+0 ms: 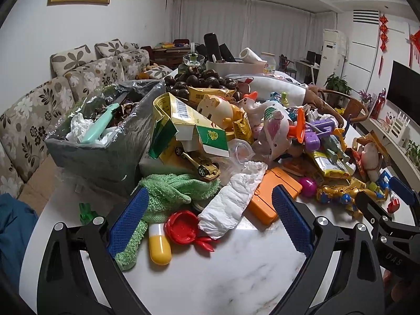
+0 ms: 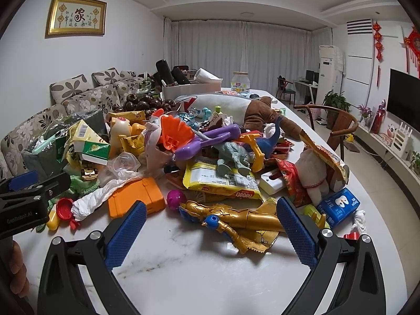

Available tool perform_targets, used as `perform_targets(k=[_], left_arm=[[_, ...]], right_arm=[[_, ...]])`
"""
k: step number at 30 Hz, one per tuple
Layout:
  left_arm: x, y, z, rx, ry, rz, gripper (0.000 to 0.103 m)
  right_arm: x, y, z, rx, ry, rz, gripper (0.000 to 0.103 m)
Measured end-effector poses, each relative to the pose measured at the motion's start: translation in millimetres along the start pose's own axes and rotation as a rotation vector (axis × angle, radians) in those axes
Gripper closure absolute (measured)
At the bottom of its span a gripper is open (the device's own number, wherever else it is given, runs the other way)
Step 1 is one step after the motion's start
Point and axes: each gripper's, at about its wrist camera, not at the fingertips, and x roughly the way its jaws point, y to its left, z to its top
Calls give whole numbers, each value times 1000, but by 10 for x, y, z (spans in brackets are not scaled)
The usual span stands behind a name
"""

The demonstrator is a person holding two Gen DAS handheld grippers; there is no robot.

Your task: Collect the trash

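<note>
A crumpled white tissue (image 1: pixel 232 200) lies on the marble table (image 1: pixel 236 267) between the blue fingers of my open, empty left gripper (image 1: pixel 210 216); it also shows in the right wrist view (image 2: pixel 97 199). A grey lined bin (image 1: pixel 102 141) full of rubbish stands at the left. Torn yellow-green cartons (image 1: pixel 189 123) lean beside it. My right gripper (image 2: pixel 210 229) is open and empty, straddling a gold action figure (image 2: pixel 236 218) and a gold wrapper (image 2: pixel 260 236). A yellow snack wrapper (image 2: pixel 223 181) lies just beyond.
A green cloth (image 1: pixel 170 191), red lid (image 1: pixel 182 227), yellow capsule (image 1: pixel 159 244) and orange case (image 1: pixel 273 194) crowd the tissue. Toys pile mid-table (image 2: pixel 218 141). A blue tissue pack (image 2: pixel 341 206) sits right. A sofa (image 1: pixel 52 99) is left, a chair (image 2: pixel 338 123) right.
</note>
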Motion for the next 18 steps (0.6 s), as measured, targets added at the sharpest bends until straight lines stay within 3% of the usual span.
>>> perform_targets(k=[12,18], left_arm=[[68,45,-14,-26,52,-44,7],[73,41,-24,-18,48,-4,7]], right_arm=[[27,8,-4,-7,4,4,5],[37,37,-15,-19,8,5,5]])
